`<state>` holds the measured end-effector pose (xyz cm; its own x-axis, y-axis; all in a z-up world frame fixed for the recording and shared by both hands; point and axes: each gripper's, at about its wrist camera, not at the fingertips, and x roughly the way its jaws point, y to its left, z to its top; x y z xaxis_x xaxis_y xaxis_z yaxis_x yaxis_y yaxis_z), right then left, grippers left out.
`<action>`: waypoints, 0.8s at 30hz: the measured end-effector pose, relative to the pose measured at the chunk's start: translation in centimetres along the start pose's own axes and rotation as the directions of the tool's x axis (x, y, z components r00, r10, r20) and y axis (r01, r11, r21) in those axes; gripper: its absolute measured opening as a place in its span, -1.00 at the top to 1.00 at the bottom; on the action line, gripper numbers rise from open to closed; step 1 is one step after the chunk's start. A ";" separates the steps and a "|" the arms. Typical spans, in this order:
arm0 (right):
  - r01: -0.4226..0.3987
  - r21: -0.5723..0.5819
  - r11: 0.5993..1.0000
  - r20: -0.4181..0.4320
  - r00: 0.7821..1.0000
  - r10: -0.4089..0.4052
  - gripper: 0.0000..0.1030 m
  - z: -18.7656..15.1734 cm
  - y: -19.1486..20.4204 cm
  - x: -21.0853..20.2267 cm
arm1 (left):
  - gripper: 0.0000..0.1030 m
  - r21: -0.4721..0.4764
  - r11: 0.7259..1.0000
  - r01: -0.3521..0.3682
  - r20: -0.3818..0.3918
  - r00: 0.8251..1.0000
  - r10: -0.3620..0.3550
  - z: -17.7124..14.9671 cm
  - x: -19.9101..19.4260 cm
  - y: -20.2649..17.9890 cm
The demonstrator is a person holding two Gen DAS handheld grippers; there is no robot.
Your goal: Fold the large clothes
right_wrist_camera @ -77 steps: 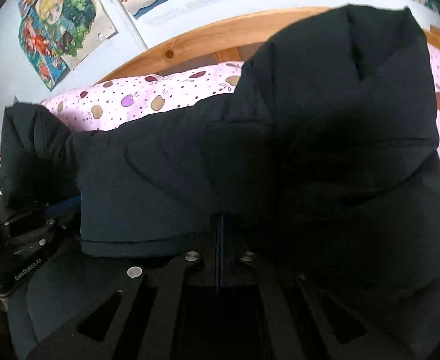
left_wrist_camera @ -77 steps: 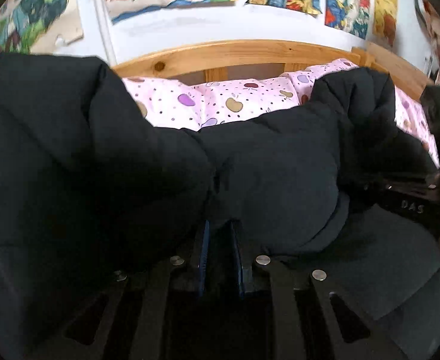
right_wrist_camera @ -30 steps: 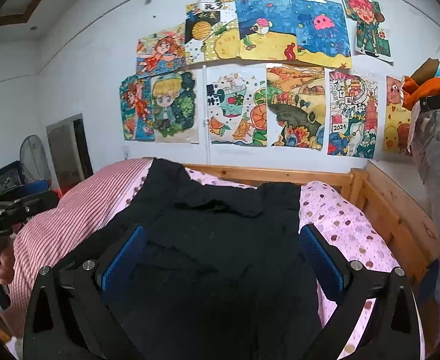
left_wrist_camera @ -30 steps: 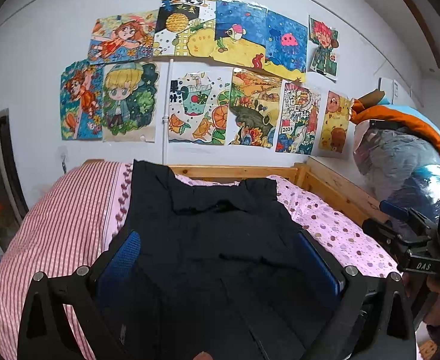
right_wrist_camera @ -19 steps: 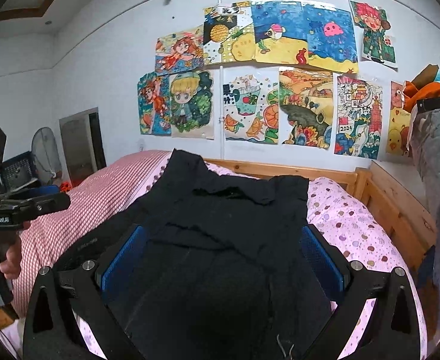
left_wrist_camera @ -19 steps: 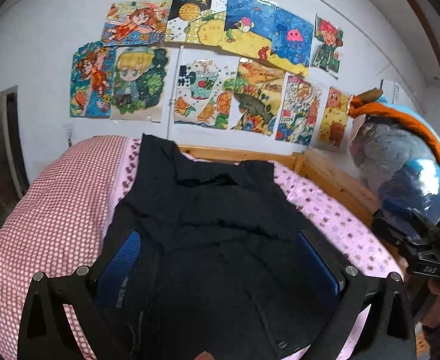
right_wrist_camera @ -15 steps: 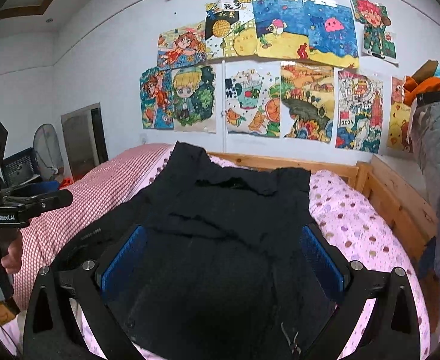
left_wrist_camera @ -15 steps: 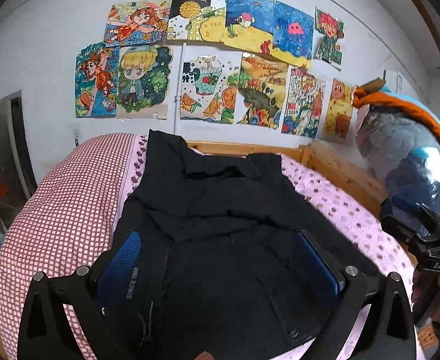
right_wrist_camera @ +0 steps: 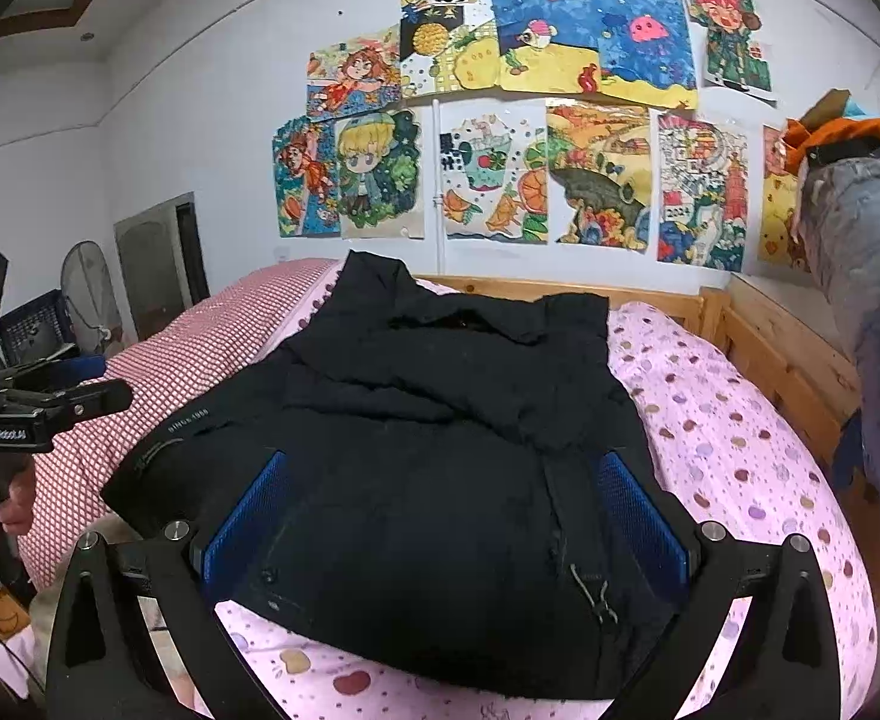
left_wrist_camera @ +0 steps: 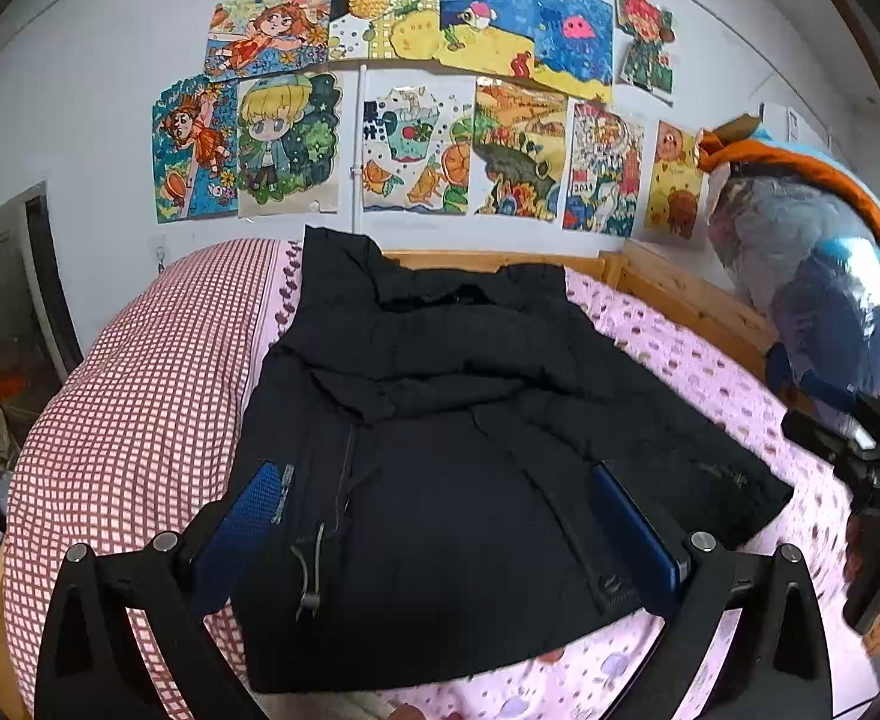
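Both tools, left tool (left_wrist_camera: 440, 531) & right tool (right_wrist_camera: 442, 510), are now spread wide & empty, drawn back vs 2.6 s ago when each was clamped on cloth. The black padded jacket (left_wrist_camera: 469, 420) has been released, lying folded on the bed (left_wrist_camera: 709, 372). Fold judged approx. done.

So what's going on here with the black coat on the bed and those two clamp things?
A person is folding a large black jacket on a bed, using a handheld two-finger gripper in each hand instead of bare hands. At this moment neither tool is gripping anything: the left gripper and the right gripper both stand wide open, held back from the jacket. The jacket lies partly folded on the pink spotted sheet, beside a red checked cover.
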<state>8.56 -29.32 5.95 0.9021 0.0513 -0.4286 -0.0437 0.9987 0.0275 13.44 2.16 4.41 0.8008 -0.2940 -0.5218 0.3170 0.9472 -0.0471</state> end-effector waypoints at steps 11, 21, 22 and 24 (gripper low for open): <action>0.099 -0.084 0.992 -0.087 0.990 -0.106 -0.96 -4.2 1.2 -0.9 | -1.00 0.208 0.976 -0.059 0.000 0.998 0.060 -5.3 -1.5 0.1; 0.152 -0.114 0.982 -0.170 0.971 -0.170 -0.95 -8.4 0.6 -0.4 | -1.00 0.472 0.871 -0.133 0.003 0.989 0.149 -9.1 -0.6 -2.6; 0.156 -0.119 0.980 -0.177 0.968 -0.176 -0.95 -8.7 0.5 -0.4 | -1.00 0.487 0.862 -0.139 0.004 0.988 0.157 -9.5 -0.4 -2.9; 0.165 -0.131 0.978 -0.195 0.963 -0.189 -0.95 -9.5 0.4 -0.1 | -1.00 0.512 0.846 -0.146 -0.003 0.985 0.172 -10.3 0.3 -3.4</action>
<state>4.40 -28.91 -2.54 0.7930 -0.1378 -0.5934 0.0499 0.9855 -0.1620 7.35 0.19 -4.33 0.8418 -0.1259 -0.5249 0.4113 0.7793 0.4728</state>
